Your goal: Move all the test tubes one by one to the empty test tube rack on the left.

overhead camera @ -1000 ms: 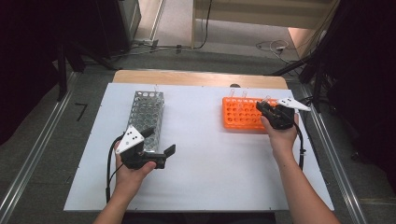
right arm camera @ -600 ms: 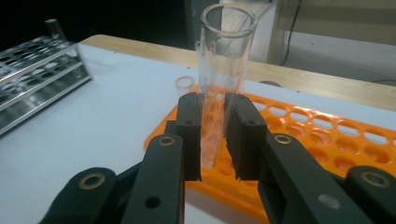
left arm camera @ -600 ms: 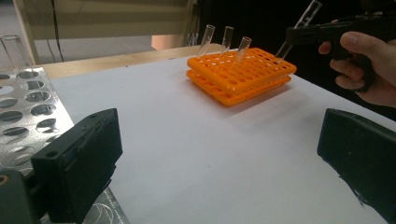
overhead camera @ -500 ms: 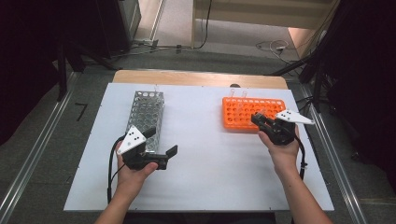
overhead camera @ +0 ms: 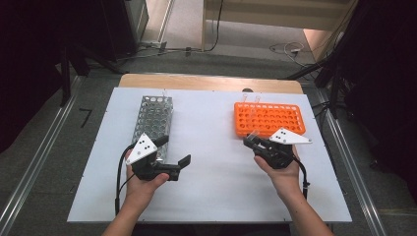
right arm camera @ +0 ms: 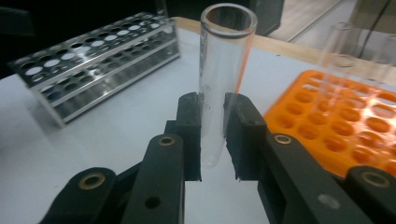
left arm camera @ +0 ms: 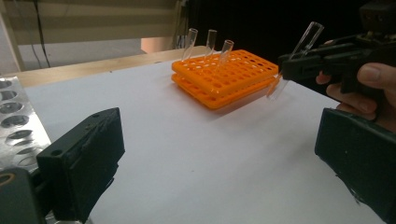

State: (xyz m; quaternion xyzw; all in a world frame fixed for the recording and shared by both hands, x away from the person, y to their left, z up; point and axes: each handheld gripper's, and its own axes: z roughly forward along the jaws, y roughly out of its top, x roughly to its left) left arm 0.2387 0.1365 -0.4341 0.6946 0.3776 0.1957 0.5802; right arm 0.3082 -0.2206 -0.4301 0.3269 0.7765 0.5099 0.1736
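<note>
— We have a clear glass tube (right arm camera: 224,84) pinched in our right gripper (right arm camera: 212,133). Why carry it that way, mouth up?

— We think it keeps the tube in the pose it needs for a rack hole, so it can go straight down into one. The jaws clamp its lower half, which leaves the rounded bottom free below them.

— And where is it now?

— Off the table, in the air just in front of the orange rack (overhead camera: 268,118), between that rack and the metal rack (overhead camera: 152,118) on the left. In the left gripper view the tube (left arm camera: 296,58) leans a little, and three more tubes (left arm camera: 210,43) stand in the far row of the orange rack (left arm camera: 224,74).

— So we judge it is on its way from orange to metal?

— That is our reading; the metal rack's holes look empty from here.

— And our left gripper (overhead camera: 173,156)?

— Jaws spread wide, nothing between them, held low over the white board (overhead camera: 211,196) just in front of the metal rack. Our guess is that it waits there to steady that rack.

— The right jaws?

— Narrowed fully onto the glass, pads pressing both sides.
</note>
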